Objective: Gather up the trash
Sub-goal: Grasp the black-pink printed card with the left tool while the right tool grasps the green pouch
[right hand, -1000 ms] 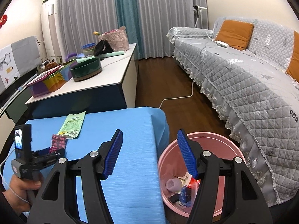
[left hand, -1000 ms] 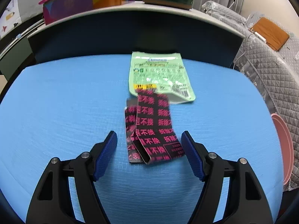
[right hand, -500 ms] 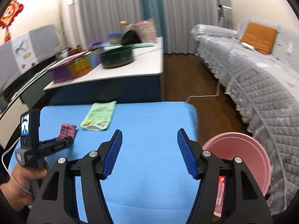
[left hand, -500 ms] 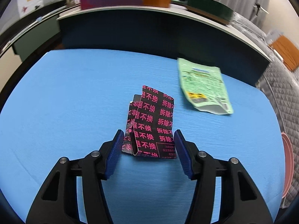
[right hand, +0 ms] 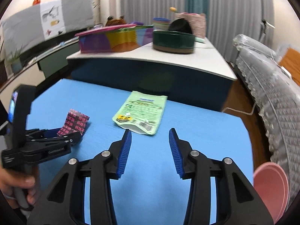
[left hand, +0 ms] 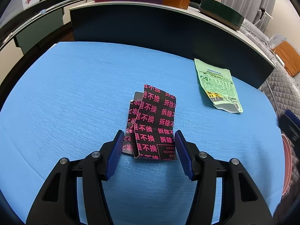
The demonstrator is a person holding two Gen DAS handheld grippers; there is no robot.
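Observation:
A folded black wrapper with pink characters (left hand: 152, 123) lies on the blue table (left hand: 75, 93). My left gripper (left hand: 149, 151) is open, its blue pads on either side of the wrapper's near end, close to its edges. The wrapper also shows in the right wrist view (right hand: 76, 122), with the left gripper (right hand: 61, 136) over it. A green pouch (left hand: 218, 86) lies flat to the right; it lies just ahead of my right gripper (right hand: 150, 148) in the right wrist view (right hand: 141, 111). The right gripper is open and empty above the table.
A pink bin (right hand: 271, 187) stands on the floor past the table's right edge. Behind the table stands a white-topped counter (right hand: 206, 56) with a colourful box (right hand: 112, 40) and a green bowl (right hand: 173, 41). A grey quilted sofa (right hand: 271, 97) is on the right.
My left gripper has narrowed and settled around the black wrapper's near end. My right gripper has swung left from over the pink bin to face the green pouch.

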